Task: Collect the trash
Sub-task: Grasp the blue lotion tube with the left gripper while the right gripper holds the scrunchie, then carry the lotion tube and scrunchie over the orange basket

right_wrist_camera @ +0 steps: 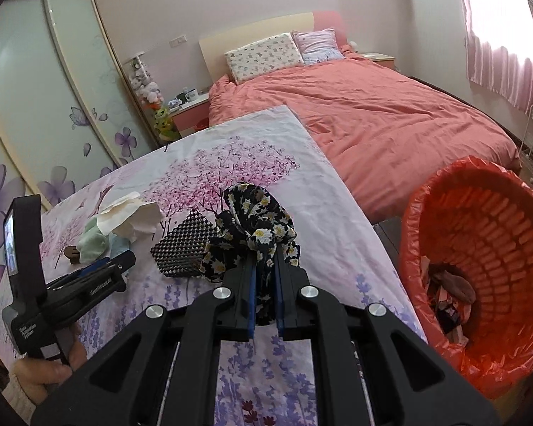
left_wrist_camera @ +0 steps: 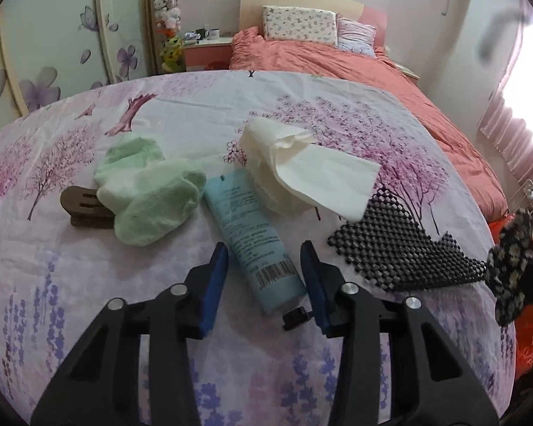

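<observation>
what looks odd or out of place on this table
The pale blue plastic tube lies flat with its black flip cap hanging open, between the open left gripper's fingers. A crumpled white tissue lies against its far end. The right gripper is shut on a black floral fabric scrunchie.

Black daisy-print cloth (right_wrist_camera: 256,227); orange basket (right_wrist_camera: 486,234); green socks (left_wrist_camera: 145,191); pale-blue tube (left_wrist_camera: 252,234).
</observation>
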Available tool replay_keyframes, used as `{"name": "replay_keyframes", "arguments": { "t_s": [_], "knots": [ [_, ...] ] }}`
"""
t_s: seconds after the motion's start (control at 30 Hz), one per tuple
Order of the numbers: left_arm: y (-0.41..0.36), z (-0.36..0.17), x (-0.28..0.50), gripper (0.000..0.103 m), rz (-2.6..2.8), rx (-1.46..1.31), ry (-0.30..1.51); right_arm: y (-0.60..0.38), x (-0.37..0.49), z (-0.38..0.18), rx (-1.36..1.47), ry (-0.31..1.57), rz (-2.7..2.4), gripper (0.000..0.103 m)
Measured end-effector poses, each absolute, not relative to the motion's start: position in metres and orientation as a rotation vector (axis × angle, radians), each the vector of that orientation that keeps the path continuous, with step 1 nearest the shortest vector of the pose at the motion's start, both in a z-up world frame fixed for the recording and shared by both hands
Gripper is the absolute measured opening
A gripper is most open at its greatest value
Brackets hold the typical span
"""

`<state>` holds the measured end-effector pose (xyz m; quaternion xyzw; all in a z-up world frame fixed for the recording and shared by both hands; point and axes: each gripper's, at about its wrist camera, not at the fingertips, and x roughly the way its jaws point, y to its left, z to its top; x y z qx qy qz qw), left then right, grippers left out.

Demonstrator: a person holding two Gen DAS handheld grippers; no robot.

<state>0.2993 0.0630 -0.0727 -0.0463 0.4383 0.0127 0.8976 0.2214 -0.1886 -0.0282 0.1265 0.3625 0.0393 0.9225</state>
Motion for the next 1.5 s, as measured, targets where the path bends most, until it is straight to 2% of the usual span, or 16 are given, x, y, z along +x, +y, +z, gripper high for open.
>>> {"name": "replay_keyframes", "arguments": {
  "t_s": [0.13,0.23,0.43,0.53,0.67,0.9,1.27,1.5],
  "knots": [
    [0.065,-0.074,0.299,0.037,0.02,-0.085,0.903,-0.188,0.221,-0.03,0.269,0.747,0.081,0.008],
    [0.068,-0.073,0.295,0.028,-0.015,-0.072,0.911,-0.19,0.219,-0.031,0.273,0.748,0.082,0.008],
    [0.083,-0.074,0.285,0.029,-0.034,-0.064,0.907,-0.191,0.217,-0.035,0.279,0.751,0.081,0.008],
    [0.082,-0.074,0.287,0.035,-0.032,-0.077,0.9,-0.189,0.217,-0.037,0.285,0.755,0.082,0.008],
    [0.077,-0.074,0.29,0.036,-0.023,-0.063,0.896,-0.19,0.216,-0.037,0.285,0.755,0.082,0.008],
    [0.083,-0.074,0.29,0.029,-0.018,-0.102,0.892,-0.194,0.217,-0.041,0.306,0.758,0.078,0.008],
    [0.079,-0.069,0.278,0.028,-0.045,-0.063,0.878,-0.2,0.208,-0.033,0.313,0.734,0.067,0.008],
    [0.068,-0.045,0.262,0.028,-0.075,-0.055,0.833,-0.211,0.196,-0.022,0.324,0.7,0.052,0.008]
  ]
}}
